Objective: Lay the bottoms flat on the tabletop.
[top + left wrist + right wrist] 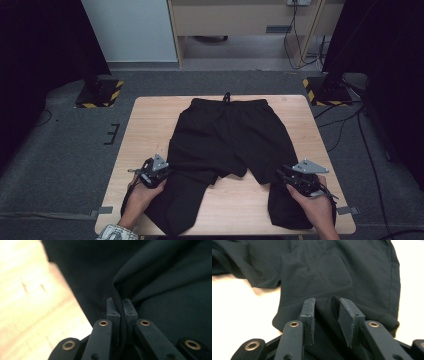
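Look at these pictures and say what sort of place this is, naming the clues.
Probably a lab or studio set up for recording. A lone wooden table stands on grey carpet, flanked by stands on hazard-striped bases, with cables trailing across the floor.

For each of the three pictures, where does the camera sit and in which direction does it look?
High view: above the person's side, looking forward and down on the table; both hands and the black trousers show.
Left gripper view: rides on the left tongs, looking along jaws shut on a fold of the trousers.
Right gripper view: rides on the right tongs, looking along open jaws over a trouser leg.
All three views share the trousers and the table.
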Demonstrator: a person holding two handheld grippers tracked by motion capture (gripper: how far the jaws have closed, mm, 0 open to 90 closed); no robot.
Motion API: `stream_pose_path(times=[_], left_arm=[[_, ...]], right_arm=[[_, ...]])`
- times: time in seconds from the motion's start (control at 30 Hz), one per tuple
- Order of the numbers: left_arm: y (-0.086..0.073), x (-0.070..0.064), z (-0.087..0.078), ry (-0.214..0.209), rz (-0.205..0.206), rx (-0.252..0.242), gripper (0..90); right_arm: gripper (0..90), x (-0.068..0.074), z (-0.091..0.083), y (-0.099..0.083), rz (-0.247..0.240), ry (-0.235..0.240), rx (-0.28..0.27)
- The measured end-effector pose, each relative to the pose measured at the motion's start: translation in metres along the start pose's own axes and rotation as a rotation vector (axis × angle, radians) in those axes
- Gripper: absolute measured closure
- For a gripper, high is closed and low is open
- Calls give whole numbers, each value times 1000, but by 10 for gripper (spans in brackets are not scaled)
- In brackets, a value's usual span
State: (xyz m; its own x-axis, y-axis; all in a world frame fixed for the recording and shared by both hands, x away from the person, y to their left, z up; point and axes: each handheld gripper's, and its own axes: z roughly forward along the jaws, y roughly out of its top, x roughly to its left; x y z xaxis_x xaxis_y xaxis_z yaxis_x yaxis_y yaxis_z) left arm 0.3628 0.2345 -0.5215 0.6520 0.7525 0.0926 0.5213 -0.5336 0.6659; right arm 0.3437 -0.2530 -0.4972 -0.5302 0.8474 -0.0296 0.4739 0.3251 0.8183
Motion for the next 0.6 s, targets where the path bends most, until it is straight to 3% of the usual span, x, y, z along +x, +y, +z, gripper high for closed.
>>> stream_pose_path(times=[0.07,0.13,0.33,0.37,0.4,0.43,0.47,0.5,0.53,0.57,0.6], left_arm=[[-3,-4,-4,-13,2,8,872],[-10,-16,-18,-37,10,50,875],[-22,-24,-35,-42,23,94,859],[-23,-23,-37,-43,16,91,819],[-23,-23,-37,-43,16,91,721],[-21,-19,-39,-21,-9,40,583],[-20,-17,-40,-11,-12,19,509],[-17,-13,-42,8,-24,-31,488],[-17,-13,-42,8,-24,-31,445],[-11,-5,-41,42,-57,-81,396],[-11,-5,-41,42,-57,-81,389]], right_arm=[[645,-2,-1,-1,4,-4,8],[641,-4,-2,-3,11,-12,14],[604,-8,-2,-6,28,-25,23],[591,-8,-2,-6,33,-29,22],[591,-8,-2,-6,33,-29,22],[551,-9,-2,-6,43,-33,25],[534,-9,-2,-6,47,-38,25],[522,-10,-2,-6,48,-42,24],[508,-10,-1,-6,50,-44,25],[496,-11,-1,-7,52,-48,26],[488,-11,-1,-7,56,-49,25]])
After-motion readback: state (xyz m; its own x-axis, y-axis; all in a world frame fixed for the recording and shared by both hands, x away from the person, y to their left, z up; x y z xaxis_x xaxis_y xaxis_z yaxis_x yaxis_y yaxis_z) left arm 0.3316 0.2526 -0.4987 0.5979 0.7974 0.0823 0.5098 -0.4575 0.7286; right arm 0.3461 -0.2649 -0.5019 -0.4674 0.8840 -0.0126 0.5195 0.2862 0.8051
